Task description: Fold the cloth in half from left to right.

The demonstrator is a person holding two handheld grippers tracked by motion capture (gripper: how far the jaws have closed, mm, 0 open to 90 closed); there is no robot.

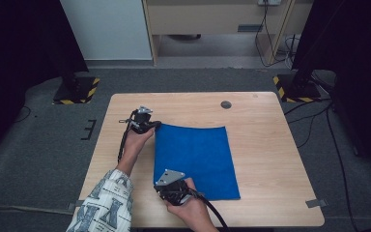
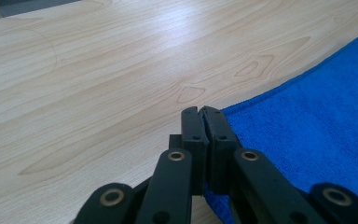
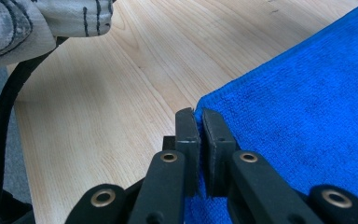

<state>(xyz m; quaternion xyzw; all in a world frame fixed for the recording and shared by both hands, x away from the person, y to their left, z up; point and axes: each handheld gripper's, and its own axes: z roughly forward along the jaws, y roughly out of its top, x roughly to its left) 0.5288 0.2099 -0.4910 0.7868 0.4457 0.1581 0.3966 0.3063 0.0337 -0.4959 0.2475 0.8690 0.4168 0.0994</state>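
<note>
Here your left tongs (image 1: 155,125) pinch the far left corner of the blue towel (image 1: 195,159) lying flat on the wooden worktop (image 1: 265,145); your right tongs (image 1: 160,189) pinch its near left corner.

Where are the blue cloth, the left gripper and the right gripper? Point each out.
blue cloth (image 1: 195,159), high view, middle of the flat fabric.
left gripper (image 2: 202,112), left gripper view, tips of its closed jaws at a cloth corner.
right gripper (image 3: 196,114), right gripper view, tips of its closed jaws at a cloth corner.
</note>
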